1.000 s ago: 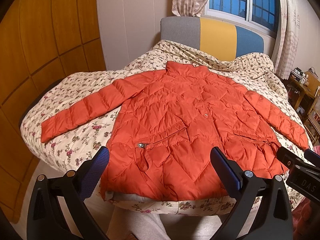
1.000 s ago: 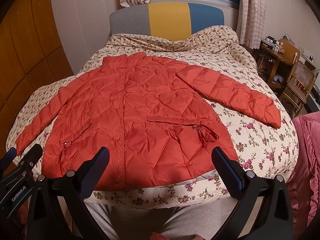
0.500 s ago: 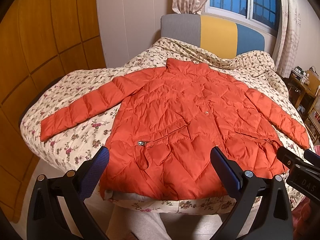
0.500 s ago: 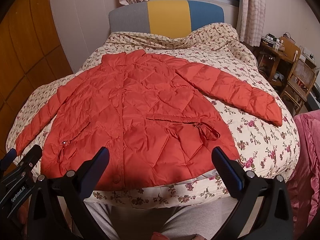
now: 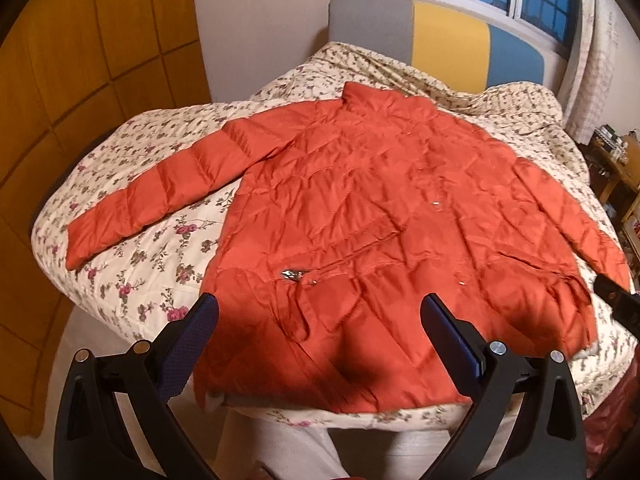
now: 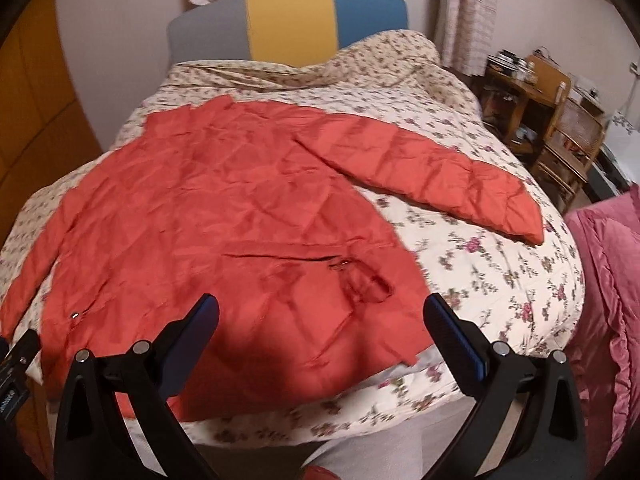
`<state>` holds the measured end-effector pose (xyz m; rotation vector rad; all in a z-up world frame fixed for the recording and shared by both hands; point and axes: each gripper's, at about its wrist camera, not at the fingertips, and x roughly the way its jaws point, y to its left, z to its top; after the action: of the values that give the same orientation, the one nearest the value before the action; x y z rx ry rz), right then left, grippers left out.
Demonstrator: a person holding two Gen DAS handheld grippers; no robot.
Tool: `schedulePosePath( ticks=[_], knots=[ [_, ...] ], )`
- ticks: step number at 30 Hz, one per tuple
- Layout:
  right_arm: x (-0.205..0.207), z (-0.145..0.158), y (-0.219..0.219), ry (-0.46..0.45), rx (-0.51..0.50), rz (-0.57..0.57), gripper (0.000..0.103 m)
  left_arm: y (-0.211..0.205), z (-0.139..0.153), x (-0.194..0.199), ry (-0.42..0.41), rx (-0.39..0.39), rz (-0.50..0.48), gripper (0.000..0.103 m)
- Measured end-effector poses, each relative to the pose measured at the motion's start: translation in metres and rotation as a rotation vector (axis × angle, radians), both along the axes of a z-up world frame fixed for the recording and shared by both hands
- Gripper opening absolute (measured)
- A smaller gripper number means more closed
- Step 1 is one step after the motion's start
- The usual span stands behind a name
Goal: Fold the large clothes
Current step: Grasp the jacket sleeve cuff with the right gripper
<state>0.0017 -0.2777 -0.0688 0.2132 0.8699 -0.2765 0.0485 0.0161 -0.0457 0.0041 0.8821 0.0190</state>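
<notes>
An orange quilted jacket (image 5: pixel 372 216) lies flat and face up on the floral bed, collar toward the headboard, both sleeves spread outward. Its left sleeve (image 5: pixel 160 196) reaches the bed's left side; its right sleeve (image 6: pixel 432 176) stretches toward the right edge. My left gripper (image 5: pixel 318 324) is open, hovering over the hem near the left zip pocket (image 5: pixel 294 275). My right gripper (image 6: pixel 320 320) is open too, above the hem by the right pocket (image 6: pixel 352 276). Nothing sits between either pair of fingers.
The floral bedspread (image 5: pixel 132 280) covers a bed with a grey, yellow and blue headboard (image 6: pixel 288 28). Wooden wardrobe panels (image 5: pixel 60 80) stand at left. A wooden desk and chair (image 6: pixel 552 120) and a pink blanket (image 6: pixel 600 300) lie at right. A person's grey-trousered legs (image 5: pixel 280 448) stand at the bed's foot.
Both grippers have moved forward and lower toward the jacket's hem; the right view has swung to the right. The jacket itself has not shifted and both stay open.
</notes>
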Motion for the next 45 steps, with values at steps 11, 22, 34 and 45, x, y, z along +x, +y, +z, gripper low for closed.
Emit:
schedulePosePath(
  ticks=[11, 22, 34, 45],
  knots=[
    [0.032, -0.022, -0.046, 0.020, 0.008, -0.083, 0.101, 0.015, -0.036, 0.050, 0.028, 0.030, 0.028, 0.100],
    [0.068, -0.066, -0.120, 0.061, 0.146, -0.218, 0.101, 0.040, -0.071, 0.113, 0.002, 0.054, 0.105, 0.100],
    [0.077, -0.109, -0.214, -0.045, 0.467, -0.494, 0.086, 0.048, -0.099, 0.160, -0.040, 0.184, 0.088, 0.100],
    [0.069, -0.119, -0.285, -0.254, 0.611, -0.773, 0.055, 0.082, -0.113, 0.165, -0.030, 0.023, 0.061, 0.100]
  ],
)
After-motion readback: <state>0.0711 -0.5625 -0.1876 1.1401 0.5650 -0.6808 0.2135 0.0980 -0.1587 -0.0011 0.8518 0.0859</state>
